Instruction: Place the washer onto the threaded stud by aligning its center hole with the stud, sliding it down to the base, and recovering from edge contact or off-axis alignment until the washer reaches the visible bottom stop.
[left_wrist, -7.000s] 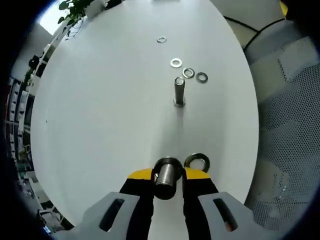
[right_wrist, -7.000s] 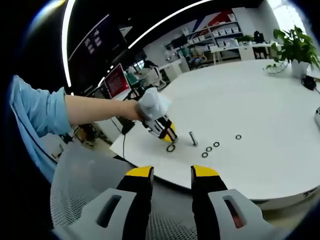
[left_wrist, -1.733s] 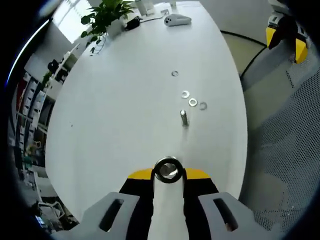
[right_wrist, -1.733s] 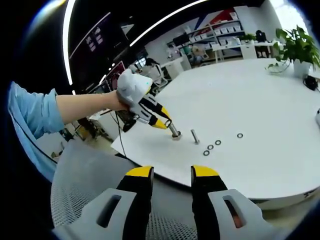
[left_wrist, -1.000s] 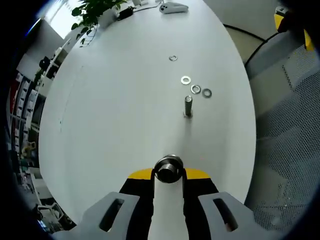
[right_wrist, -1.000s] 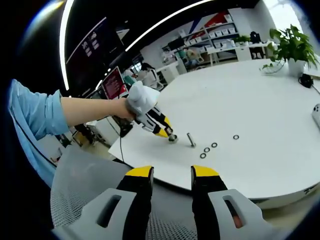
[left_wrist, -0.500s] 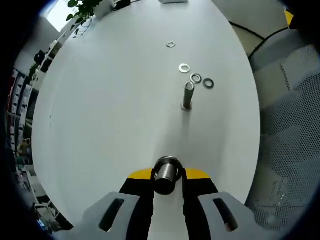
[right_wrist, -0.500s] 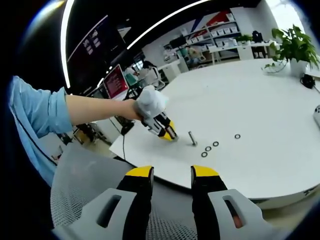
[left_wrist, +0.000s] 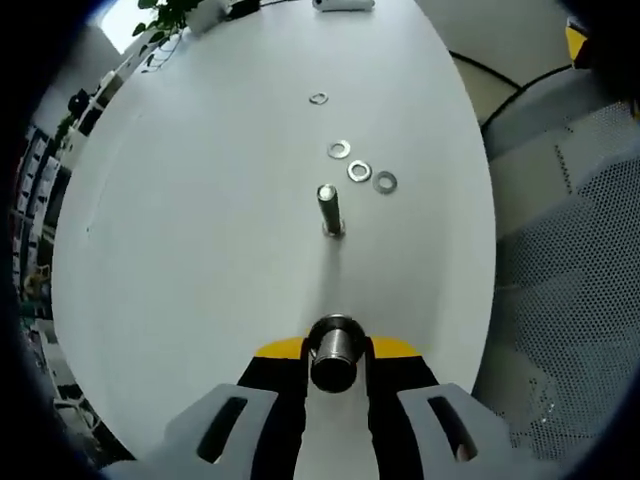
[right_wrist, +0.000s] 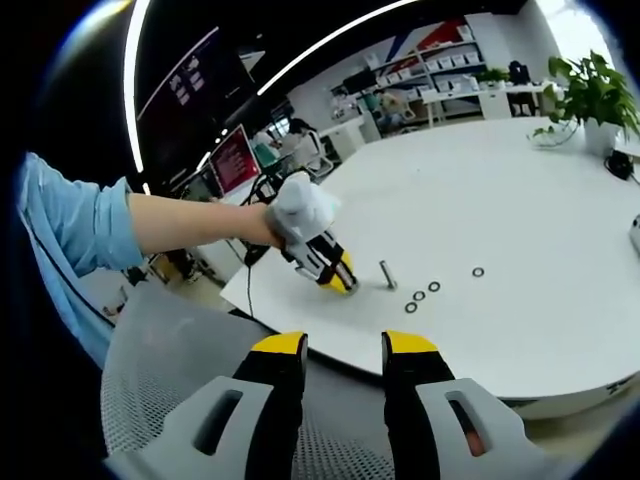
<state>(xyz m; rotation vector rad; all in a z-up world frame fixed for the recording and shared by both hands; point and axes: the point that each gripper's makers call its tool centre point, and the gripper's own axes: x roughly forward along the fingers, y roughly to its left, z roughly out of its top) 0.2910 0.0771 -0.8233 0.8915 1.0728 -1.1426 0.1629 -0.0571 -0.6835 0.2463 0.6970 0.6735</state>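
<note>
Steel washer (left_wrist: 334, 345) is sitting clamped in the left gripper (left_wrist: 334, 352), near the stud (left_wrist: 328, 209); right gripper (right_wrist: 343, 362) is hanging parted, seemingly empty.

White round table (right_wrist: 520, 200), shelving (right_wrist: 440, 60), potted plant (right_wrist: 590, 95)

The counter (left_wrist: 200, 250) was plain white, the stud (left_wrist: 328, 208) and washers (left_wrist: 359, 171) on it silver-grey metal. The left claw (left_wrist: 335, 350) was black with yellow tips and held a dull grey metal piece (left_wrist: 334, 350). The sleeve (right_wrist: 70, 235) was light blue, the chair (right_wrist: 160, 400) grey mesh.
</note>
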